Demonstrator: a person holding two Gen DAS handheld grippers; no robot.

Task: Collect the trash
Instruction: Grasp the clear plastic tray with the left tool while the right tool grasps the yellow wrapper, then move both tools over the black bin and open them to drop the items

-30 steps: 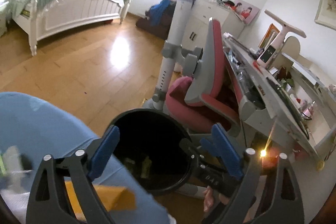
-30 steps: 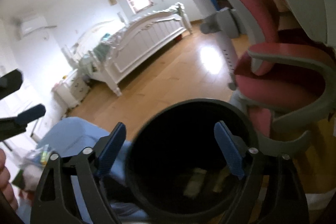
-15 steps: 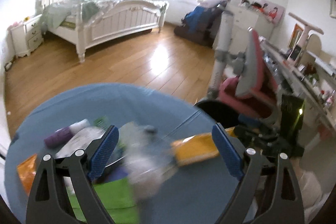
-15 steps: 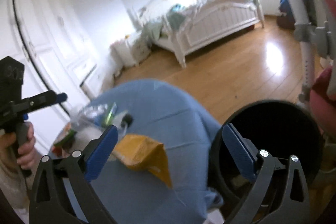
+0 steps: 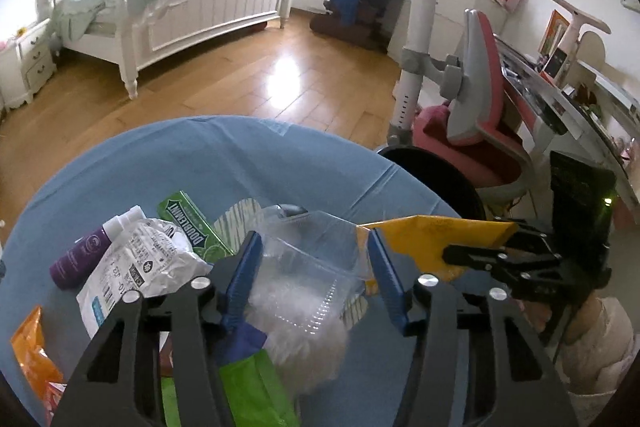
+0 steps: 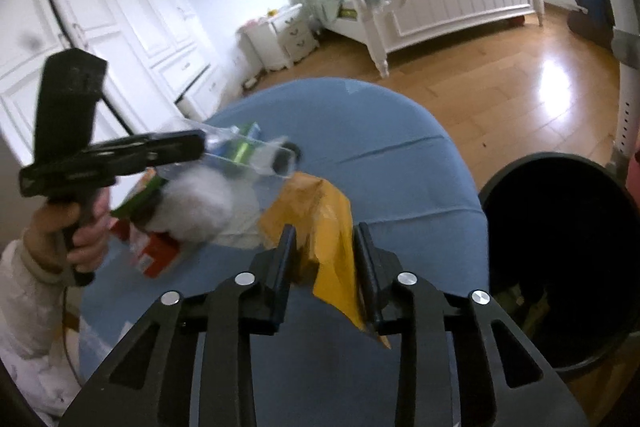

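Left wrist view: a clear plastic tray (image 5: 308,263) sits in the trash pile near the worktop's (image 5: 224,163) near edge, between the fingers of the left hand-held gripper (image 5: 314,279), whose jaws have just been closing and look pressed on its sides. To its right, the right hand-held gripper (image 6: 324,263) has just closed around a yellow wrapper (image 6: 320,227), seemingly pinching it. The black bin (image 6: 560,267) stands just off the worktop's right edge, nearer the right hand, so the wrapper likely goes first.

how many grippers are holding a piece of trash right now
2. The left gripper has closed its jaws on the clear plastic container; the right gripper has closed on the yellow wrapper.
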